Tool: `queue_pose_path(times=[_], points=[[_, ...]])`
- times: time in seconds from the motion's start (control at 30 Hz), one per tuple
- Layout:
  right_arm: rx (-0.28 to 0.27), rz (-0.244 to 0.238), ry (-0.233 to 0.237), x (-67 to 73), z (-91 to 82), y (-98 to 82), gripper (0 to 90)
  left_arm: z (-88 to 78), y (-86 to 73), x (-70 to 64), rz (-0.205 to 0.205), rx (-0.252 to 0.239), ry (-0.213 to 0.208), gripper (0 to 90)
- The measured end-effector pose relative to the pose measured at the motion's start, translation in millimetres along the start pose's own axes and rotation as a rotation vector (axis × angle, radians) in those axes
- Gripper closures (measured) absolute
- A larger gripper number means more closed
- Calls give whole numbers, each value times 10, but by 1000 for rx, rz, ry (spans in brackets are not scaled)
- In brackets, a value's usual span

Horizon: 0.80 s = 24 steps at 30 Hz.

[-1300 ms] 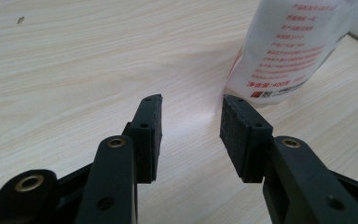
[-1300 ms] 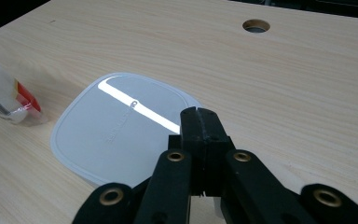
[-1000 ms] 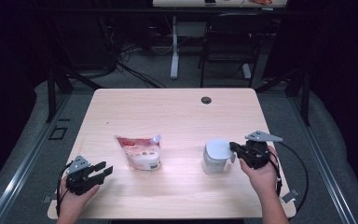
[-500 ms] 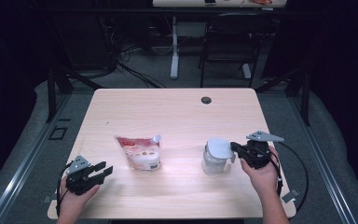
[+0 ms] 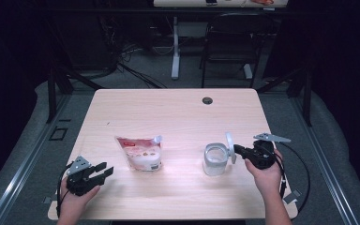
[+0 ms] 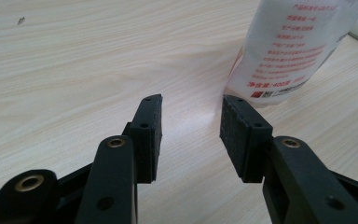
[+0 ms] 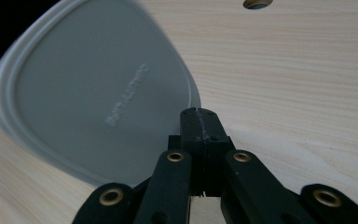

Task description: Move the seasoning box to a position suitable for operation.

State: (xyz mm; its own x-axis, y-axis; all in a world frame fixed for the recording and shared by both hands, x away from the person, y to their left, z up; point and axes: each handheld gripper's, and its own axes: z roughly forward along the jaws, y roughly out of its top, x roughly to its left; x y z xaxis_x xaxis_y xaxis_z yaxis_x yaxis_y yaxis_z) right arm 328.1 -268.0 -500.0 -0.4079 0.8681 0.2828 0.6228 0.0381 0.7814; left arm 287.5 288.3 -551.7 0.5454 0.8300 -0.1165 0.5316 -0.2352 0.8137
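A clear round container (image 5: 214, 159) stands uncovered at the table's right front. My right gripper (image 5: 237, 150) is shut on the rim of its grey-white lid (image 5: 228, 145), which is held on edge just right of the container. In the right gripper view the lid (image 7: 98, 93) fans out to the left from the closed gripper (image 7: 199, 117). A white and red pouch (image 5: 140, 152) lies left of centre. My left gripper (image 5: 99, 171) rests open near the front left corner, pointing at the pouch (image 6: 293, 46). Nothing sits between the jaws of the left gripper (image 6: 191, 105).
The wooden table (image 5: 168, 112) has a dark cable hole (image 5: 207, 100) near its far edge, also in the right gripper view (image 7: 256, 3). A black chair (image 5: 229, 42) and a desk leg stand behind the table. Cables trail from both grippers.
The lid sat on the container a second ago. My right gripper has lifted it off and tipped it upright to the container's right. The left gripper stayed still.
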Motion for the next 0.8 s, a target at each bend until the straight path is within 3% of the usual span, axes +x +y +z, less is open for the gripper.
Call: queue_pose_path(times=[0.07, 0.33, 0.8], points=[[11, 0, -7, -5, 19, -10, 900, -2, 0, 2, 0, 0, 2, 589], [10, 69, 49, -80, 41, -43, 900, -5, 0, 1, 0, -2, 1, 589], [7, 70, 52, -82, 39, -45, 900, -5, -1, 3, -1, -1, 1, 589]])
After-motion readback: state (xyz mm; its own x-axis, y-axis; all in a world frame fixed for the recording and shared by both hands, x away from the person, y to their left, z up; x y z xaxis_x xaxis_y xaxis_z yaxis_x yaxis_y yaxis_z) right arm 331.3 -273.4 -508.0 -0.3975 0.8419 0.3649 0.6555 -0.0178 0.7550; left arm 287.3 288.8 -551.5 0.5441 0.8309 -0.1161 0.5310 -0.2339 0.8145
